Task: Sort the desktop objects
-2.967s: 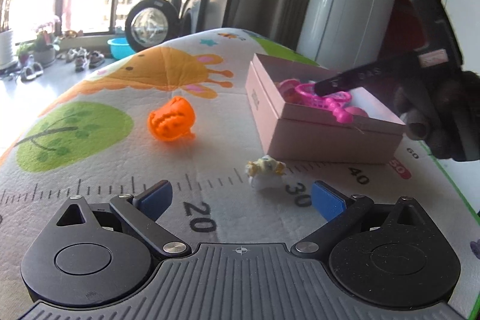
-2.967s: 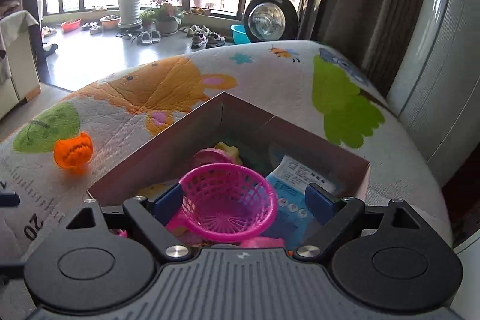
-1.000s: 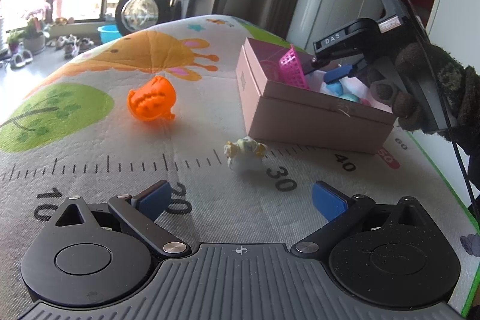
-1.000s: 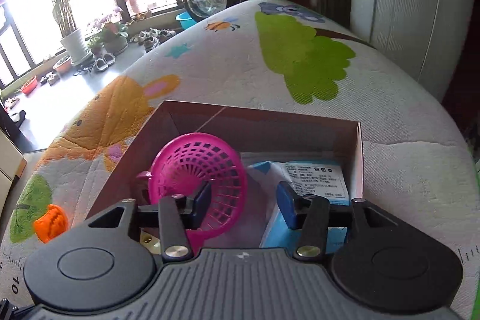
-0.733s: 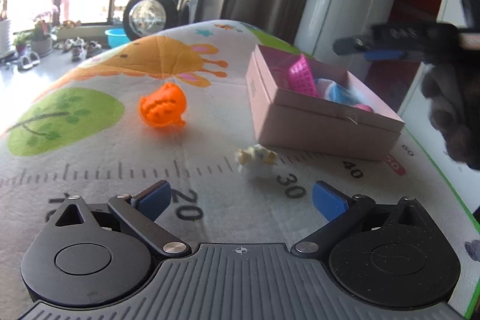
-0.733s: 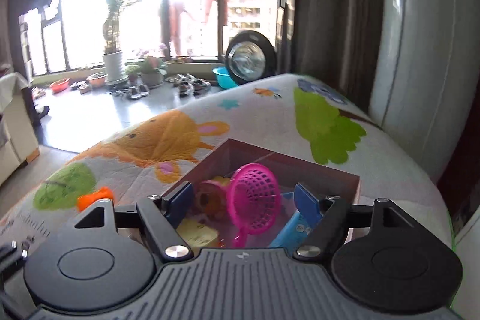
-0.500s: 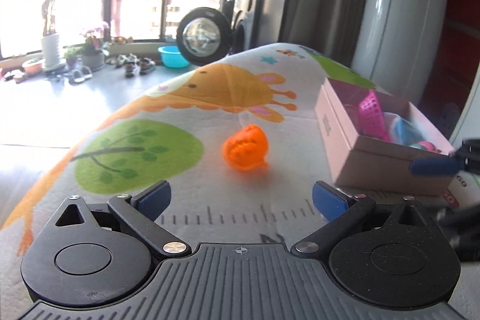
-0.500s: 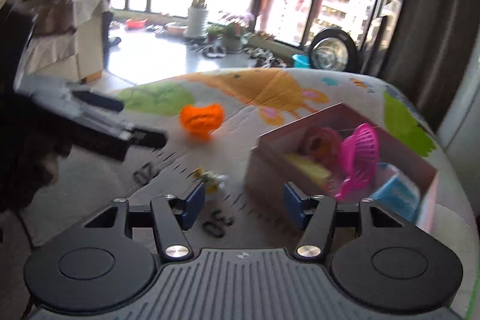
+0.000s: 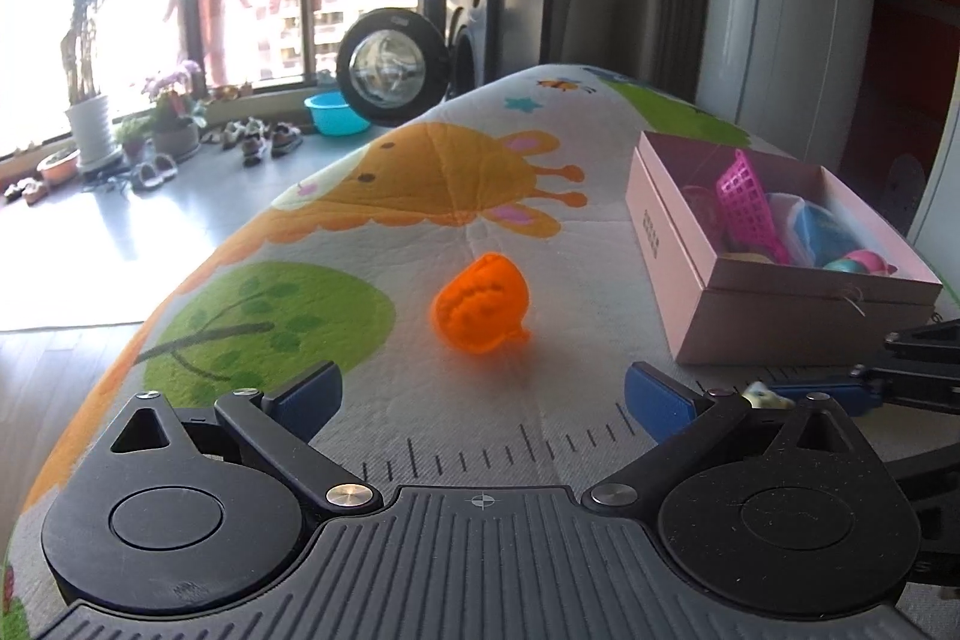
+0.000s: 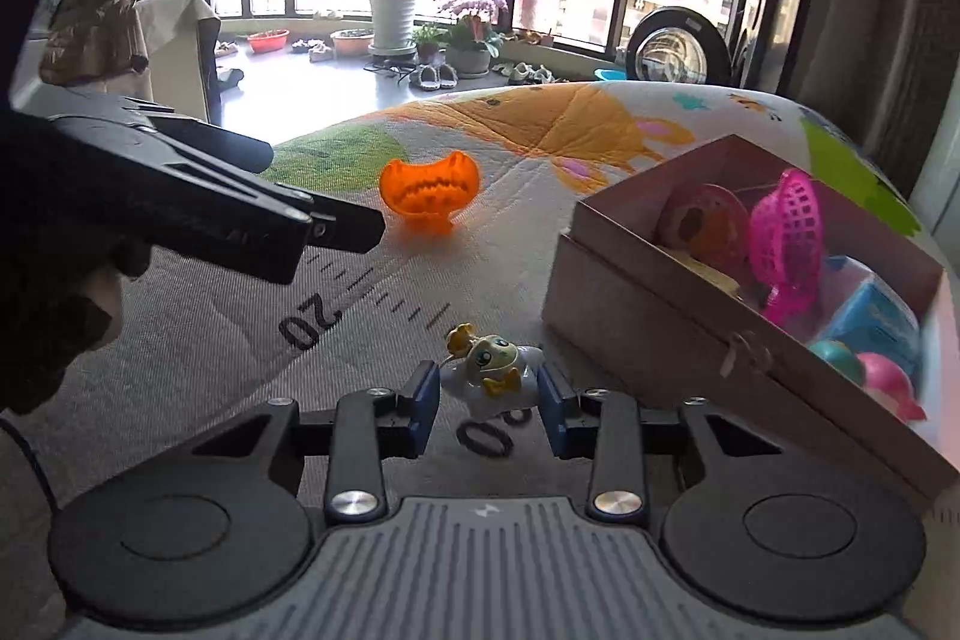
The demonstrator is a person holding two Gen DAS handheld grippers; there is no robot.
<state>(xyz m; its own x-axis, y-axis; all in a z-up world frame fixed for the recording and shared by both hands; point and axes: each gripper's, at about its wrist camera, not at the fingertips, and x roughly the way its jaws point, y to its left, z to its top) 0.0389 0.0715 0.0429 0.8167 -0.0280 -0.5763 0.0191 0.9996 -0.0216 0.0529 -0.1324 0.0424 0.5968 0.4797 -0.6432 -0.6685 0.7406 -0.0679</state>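
Right claw (image 10: 487, 403) low, jaws narrowed; left claw (image 9: 480, 391) level, jaws wide apart.

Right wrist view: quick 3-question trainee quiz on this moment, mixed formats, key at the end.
1. True or false: the right hand-held gripper has its fingers on either side of the small duck figure.
2. Multiple choice: the pink basket is A) on the mat, B) inside the pink box, C) in the left hand-held gripper.
3. Fill in: the toy lying on the mat ahead of the left hand-held gripper is coloured ____.

Key: 1 true; 2 B; 3 orange.
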